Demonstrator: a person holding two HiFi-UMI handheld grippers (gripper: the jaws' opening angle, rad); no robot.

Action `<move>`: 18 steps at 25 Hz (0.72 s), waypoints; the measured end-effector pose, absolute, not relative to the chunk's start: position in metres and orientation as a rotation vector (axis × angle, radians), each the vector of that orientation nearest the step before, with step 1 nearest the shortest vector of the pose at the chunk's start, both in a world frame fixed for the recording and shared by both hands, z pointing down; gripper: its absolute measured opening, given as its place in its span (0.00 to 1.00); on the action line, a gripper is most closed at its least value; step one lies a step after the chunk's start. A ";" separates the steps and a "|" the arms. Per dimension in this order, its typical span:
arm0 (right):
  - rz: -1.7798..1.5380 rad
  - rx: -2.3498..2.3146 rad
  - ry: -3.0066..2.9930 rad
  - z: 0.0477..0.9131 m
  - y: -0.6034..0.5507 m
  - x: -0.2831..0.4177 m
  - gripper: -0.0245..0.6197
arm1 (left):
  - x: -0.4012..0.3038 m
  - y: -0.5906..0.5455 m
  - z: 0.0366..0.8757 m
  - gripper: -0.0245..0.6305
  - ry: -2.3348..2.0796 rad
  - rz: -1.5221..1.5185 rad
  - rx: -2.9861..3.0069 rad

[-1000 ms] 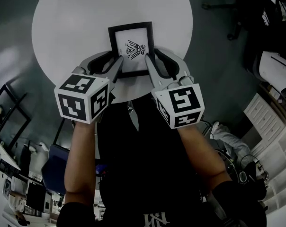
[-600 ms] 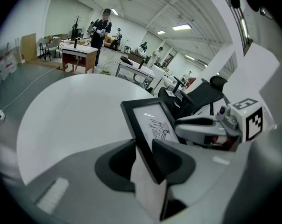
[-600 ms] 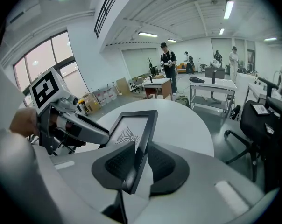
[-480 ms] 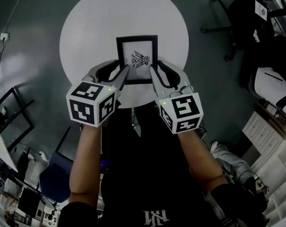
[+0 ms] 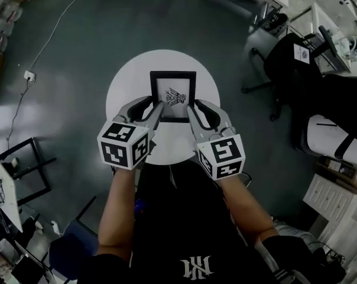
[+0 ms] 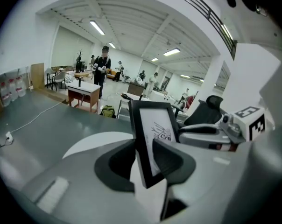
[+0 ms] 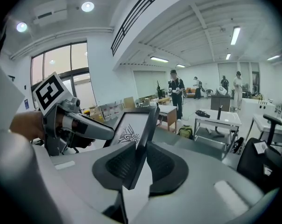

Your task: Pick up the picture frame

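picture frame (image 5: 173,95) aloft | left gripper (image 5: 157,107) pinches its left edge | right gripper (image 5: 191,107), jaws just tightening, pinches right edge

Layout: I am holding the picture frame (image 5: 173,96) above the round table (image 5: 125,90), my left gripper (image 5: 156,109) clamping its near left corner and my right gripper (image 5: 190,109), jaws having just been closing further, clamping its near right corner, with an office chair (image 5: 291,70) standing right of the table.
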State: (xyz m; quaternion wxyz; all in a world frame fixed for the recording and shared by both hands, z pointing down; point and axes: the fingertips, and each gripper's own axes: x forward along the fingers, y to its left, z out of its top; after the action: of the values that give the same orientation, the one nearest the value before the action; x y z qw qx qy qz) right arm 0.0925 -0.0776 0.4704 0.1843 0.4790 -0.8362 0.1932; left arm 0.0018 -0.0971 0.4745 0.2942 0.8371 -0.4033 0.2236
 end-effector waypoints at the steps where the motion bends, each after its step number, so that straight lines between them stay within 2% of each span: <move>1: 0.520 1.362 -2.370 0.456 -0.082 0.094 0.15 | 0.003 -0.102 0.460 0.21 -1.088 0.581 2.248; 18: 0.060 1.513 -2.573 0.224 -0.114 0.109 0.15 | 0.018 -0.127 0.229 0.22 -1.284 0.356 2.561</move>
State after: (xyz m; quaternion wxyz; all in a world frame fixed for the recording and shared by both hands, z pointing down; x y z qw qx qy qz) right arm 0.1093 -0.1141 0.2237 0.0780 0.5053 -0.8592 0.0201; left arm 0.0179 -0.1265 0.2293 0.1269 0.8799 -0.4413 0.1223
